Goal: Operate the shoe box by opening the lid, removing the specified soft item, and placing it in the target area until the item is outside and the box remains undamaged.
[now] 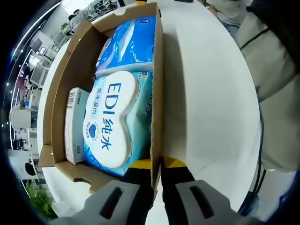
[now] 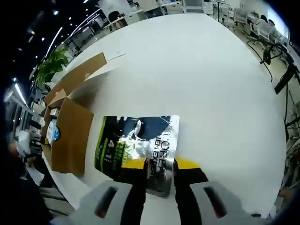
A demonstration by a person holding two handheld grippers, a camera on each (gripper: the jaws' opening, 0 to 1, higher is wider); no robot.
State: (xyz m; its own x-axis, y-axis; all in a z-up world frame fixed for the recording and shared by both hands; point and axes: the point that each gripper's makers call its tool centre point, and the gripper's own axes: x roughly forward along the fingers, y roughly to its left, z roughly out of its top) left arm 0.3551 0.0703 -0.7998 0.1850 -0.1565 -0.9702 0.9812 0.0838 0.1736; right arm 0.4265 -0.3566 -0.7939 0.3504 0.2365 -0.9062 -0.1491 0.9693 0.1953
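The shiny black-and-green soft foil pouch (image 2: 136,150) is seen lying flat on the white round table (image 2: 211,93), just beside the open brown cardboard shoe box (image 2: 70,136) and outside it. Its near edge is pinched by the right gripper (image 2: 159,171). The box's right wall (image 1: 157,93) is clamped by the left gripper (image 1: 157,171). Inside the box, a blue-and-white wet wipes pack (image 1: 112,122), a blue plastic pack (image 1: 129,44) and a small white carton (image 1: 75,124) are packed.
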